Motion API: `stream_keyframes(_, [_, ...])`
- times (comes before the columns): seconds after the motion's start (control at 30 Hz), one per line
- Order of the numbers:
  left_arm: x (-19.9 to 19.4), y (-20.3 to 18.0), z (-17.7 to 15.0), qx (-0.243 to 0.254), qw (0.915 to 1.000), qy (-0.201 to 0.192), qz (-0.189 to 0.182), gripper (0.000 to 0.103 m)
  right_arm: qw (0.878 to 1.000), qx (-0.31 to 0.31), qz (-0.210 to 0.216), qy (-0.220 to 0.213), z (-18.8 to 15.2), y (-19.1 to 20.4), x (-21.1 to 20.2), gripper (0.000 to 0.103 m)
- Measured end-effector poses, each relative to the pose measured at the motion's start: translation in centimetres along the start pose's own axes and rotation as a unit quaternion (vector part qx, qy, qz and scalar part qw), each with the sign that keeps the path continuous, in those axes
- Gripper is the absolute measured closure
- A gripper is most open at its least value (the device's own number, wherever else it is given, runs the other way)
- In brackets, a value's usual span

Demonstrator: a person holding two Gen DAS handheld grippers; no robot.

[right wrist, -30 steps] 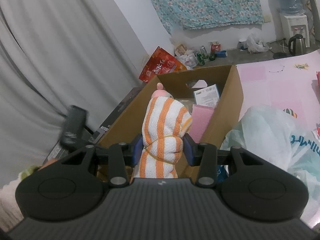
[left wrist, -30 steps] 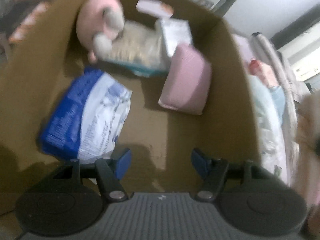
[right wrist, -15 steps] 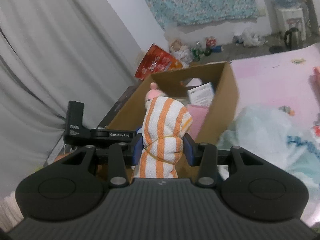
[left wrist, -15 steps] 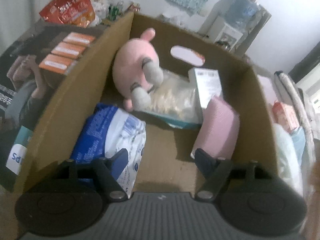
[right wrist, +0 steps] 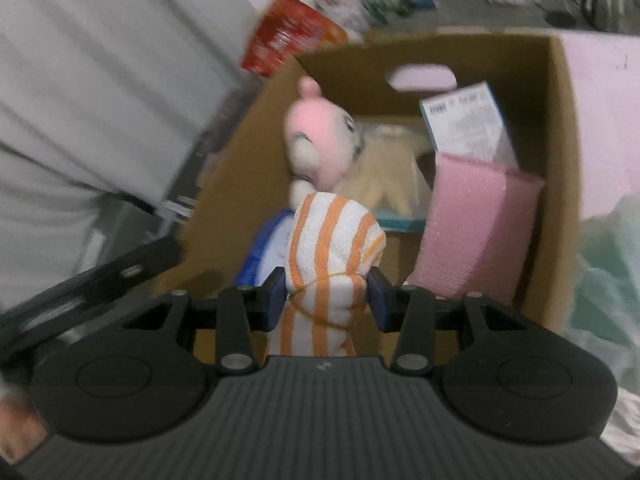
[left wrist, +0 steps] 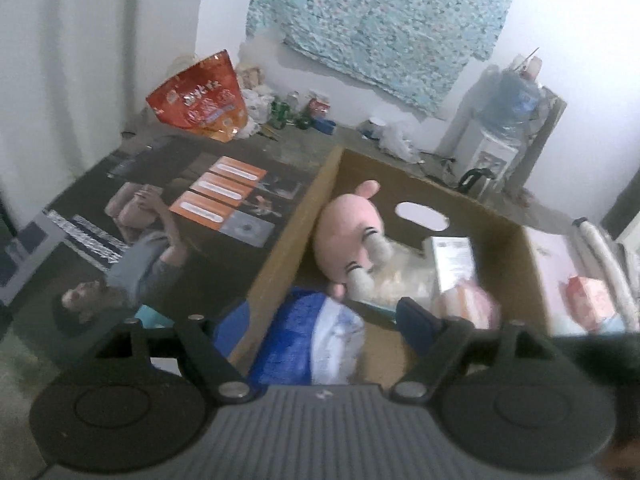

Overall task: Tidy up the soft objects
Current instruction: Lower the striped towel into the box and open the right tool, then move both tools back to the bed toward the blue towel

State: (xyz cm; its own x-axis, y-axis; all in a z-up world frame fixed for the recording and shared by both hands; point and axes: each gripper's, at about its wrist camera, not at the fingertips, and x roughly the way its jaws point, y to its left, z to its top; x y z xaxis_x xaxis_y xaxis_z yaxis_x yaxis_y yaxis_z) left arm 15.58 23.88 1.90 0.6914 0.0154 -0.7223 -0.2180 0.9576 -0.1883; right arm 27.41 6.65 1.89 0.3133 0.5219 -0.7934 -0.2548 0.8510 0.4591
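Observation:
My right gripper point(right wrist: 327, 294) is shut on a rolled orange-and-white striped towel point(right wrist: 332, 248) tied with a rubber band, held over the near end of an open cardboard box point(right wrist: 560, 128). Inside the box lie a pink plush toy point(right wrist: 316, 136), a pink padded pack point(right wrist: 476, 232), a blue-and-white soft pack point(right wrist: 260, 248), a cream bag and a white card. My left gripper point(left wrist: 324, 324), its jaws opening with nothing held, hovers above the box's point(left wrist: 280, 256) near left wall; the blue-and-white pack point(left wrist: 316, 340) and the pink plush point(left wrist: 348, 236) show below it.
A dark printed flat carton point(left wrist: 192, 216) lies left of the box. A red snack bag point(left wrist: 200, 100) and small clutter line the back wall beside a water dispenser point(left wrist: 504, 120). A pale green plastic bag point(right wrist: 608, 264) and a pink mat point(right wrist: 604, 92) lie right of the box.
The left gripper has risen out of the box, tilted up toward the room and widened. The right gripper has carried the towel forward and down, close over the box.

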Motion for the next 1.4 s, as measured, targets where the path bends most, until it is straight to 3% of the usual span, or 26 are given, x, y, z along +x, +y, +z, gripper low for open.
stream_keyframes(0.1, [0.2,0.5,-0.3,0.004,0.9999,0.004,0.011,0.021,0.999,0.015,-0.029,0.028,0.1,-0.2,3.7,0.061])
stream_keyframes(0.27, [0.0,1.2,-0.9,0.002,0.9999,0.01,0.012,0.022,0.997,0.033,-0.039,0.053,-0.4,-0.4,6.5,0.06])
stream_keyframes(0.4, [-0.3,1.1,-1.1,0.007,0.9999,0.01,0.01,0.021,0.996,0.046,-0.029,0.074,-0.9,-0.7,7.3,0.061])
stream_keyframes(0.53, [-0.5,1.0,-1.3,0.01,0.9999,0.007,0.01,0.021,0.996,0.064,0.003,0.062,-0.7,-1.4,6.4,0.06])
stream_keyframes(0.6, [-0.8,1.0,-1.3,0.008,0.9999,0.008,0.008,0.021,0.996,0.068,0.018,0.057,-0.4,-1.4,5.4,0.051])
stream_keyframes(0.7, [-1.5,0.8,-1.3,0.011,0.9999,0.004,0.007,0.019,0.998,0.045,0.025,0.037,0.0,-0.8,3.1,0.04])
stream_keyframes(0.83, [-3.0,-0.4,-1.6,0.029,0.9995,-0.011,0.003,0.017,0.997,0.037,0.065,0.0,-0.2,-1.0,-1.4,0.039])
stream_keyframes(1.03, [-5.4,-3.5,-2.7,0.06,0.9972,-0.02,-0.04,0.013,0.991,0.015,0.106,-0.074,-2.5,-3.7,-10.0,0.03])
stream_keyframes(1.17, [-6.8,-6.7,-3.7,0.094,0.9923,-0.025,-0.076,0.009,0.988,0.017,0.085,-0.13,-6.0,-7.8,-16.0,0.023])
stream_keyframes(1.4, [-7.7,-13.5,-5.7,0.17,0.9758,-0.023,-0.135,0.004,0.978,0.076,0.012,-0.192,-13.0,-16.2,-22.7,0.022])
